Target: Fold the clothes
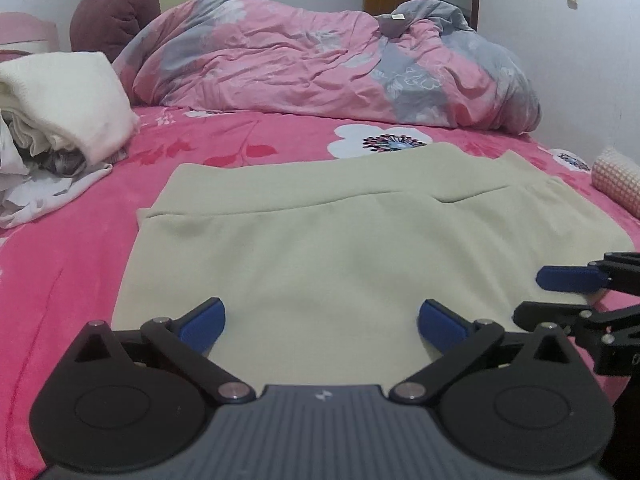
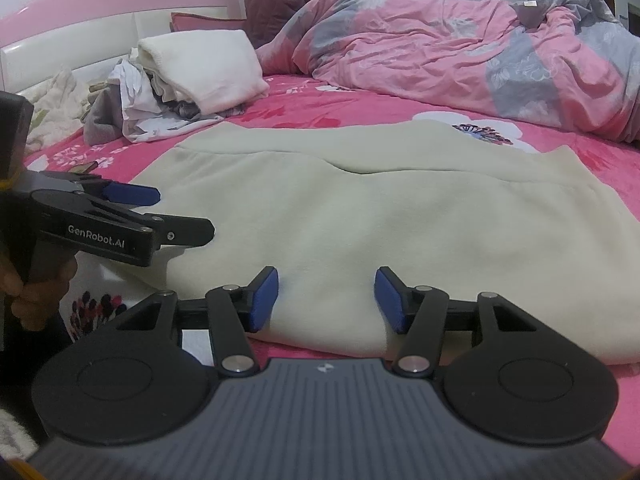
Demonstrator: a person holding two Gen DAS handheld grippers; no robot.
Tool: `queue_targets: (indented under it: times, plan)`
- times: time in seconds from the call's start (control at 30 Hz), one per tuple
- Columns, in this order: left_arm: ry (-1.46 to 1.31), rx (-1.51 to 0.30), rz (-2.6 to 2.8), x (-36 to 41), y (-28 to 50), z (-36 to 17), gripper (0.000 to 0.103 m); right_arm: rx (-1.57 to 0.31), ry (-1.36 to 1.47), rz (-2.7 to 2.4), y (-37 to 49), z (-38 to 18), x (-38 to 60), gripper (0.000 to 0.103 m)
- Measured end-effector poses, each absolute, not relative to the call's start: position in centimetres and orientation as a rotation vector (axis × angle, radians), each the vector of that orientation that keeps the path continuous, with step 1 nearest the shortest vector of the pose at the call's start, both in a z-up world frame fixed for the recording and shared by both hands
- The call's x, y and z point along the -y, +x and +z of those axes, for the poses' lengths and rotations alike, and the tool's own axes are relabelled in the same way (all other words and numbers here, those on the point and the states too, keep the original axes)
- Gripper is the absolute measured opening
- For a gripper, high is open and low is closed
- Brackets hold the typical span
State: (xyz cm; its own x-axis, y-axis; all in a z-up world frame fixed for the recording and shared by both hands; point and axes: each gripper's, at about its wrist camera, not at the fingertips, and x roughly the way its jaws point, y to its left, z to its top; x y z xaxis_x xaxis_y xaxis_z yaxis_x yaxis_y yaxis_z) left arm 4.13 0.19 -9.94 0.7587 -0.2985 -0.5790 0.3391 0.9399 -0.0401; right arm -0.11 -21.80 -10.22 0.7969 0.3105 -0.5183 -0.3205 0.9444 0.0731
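The cream garment lies spread flat in the middle of the pink bed sheet, one layer already doubled over it, so its near hem is easy to reach. The left tool and the right tool hover over that hem at 6 o'clock, each with jaws parted and empty, likely placed to pinch both corners. A pile of other laundry waits at 10 o'clock, the rumpled quilt at 12.

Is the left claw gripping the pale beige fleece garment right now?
No: the left claw is open over the pale beige fleece garment, blue pads apart.
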Motion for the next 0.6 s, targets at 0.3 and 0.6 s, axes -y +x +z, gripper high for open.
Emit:
queue_targets:
  times: [0.3,0.6]
  plan:
    - [0.039,-0.638,-0.305,0.0,4.5,-9.5,0.103,-0.425,-0.09,0.315,-0.5,-5.6,21.7,0.061]
    - [-0.045,-0.679,-0.264,-0.6,4.6,-8.6,0.103,-0.554,-0.008,0.29,2.0,-10.2,23.5,0.074]
